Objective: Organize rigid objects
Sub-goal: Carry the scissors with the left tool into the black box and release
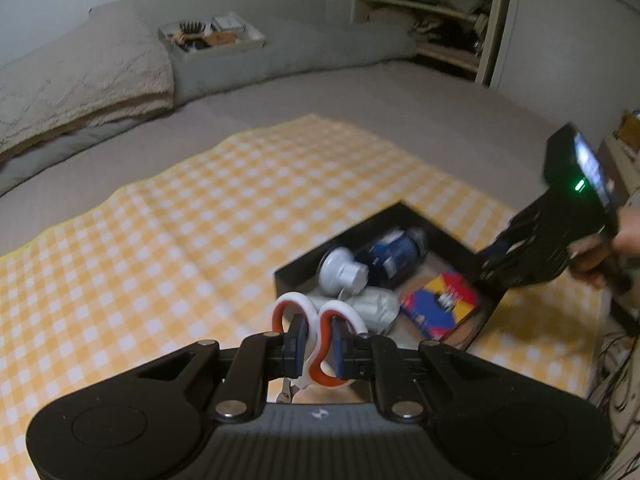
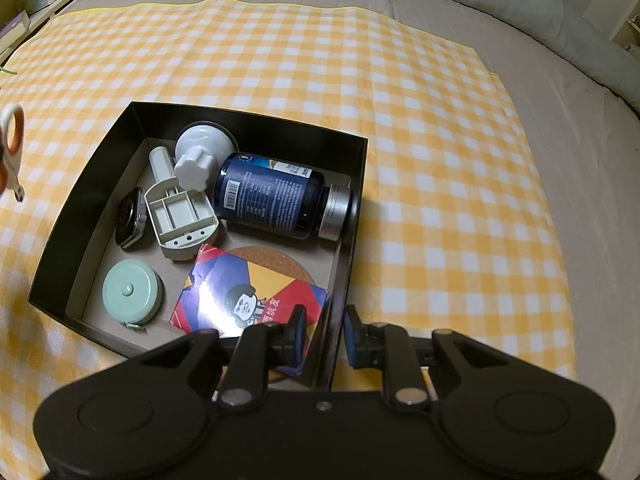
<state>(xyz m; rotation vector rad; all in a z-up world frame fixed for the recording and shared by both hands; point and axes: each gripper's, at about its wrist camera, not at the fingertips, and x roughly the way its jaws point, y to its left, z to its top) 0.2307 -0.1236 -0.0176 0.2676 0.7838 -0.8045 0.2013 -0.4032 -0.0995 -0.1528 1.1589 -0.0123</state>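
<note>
My left gripper (image 1: 318, 344) is shut on white-and-orange scissors (image 1: 320, 322), held in the air just left of the black box (image 1: 304, 262); the scissors also show at the far left of the right wrist view (image 2: 11, 148). My right gripper (image 2: 325, 336) straddles the box's near right wall (image 2: 340, 312), one finger inside and one outside; I cannot tell whether it grips the wall. The box holds a blue bottle (image 2: 276, 196), a white knob (image 2: 200, 156), a white plastic holder (image 2: 180, 212), a watch (image 2: 130, 218), a green tape measure (image 2: 132, 286), a card pack (image 2: 248, 296) and a cork coaster (image 2: 272, 260).
The box sits on a yellow checked cloth (image 2: 400, 120) spread on a grey bed (image 2: 580, 160). A pillow (image 1: 80, 76) and a grey tray of items (image 1: 212, 34) lie at the far end. An open wardrobe (image 1: 432, 8) stands beyond the bed.
</note>
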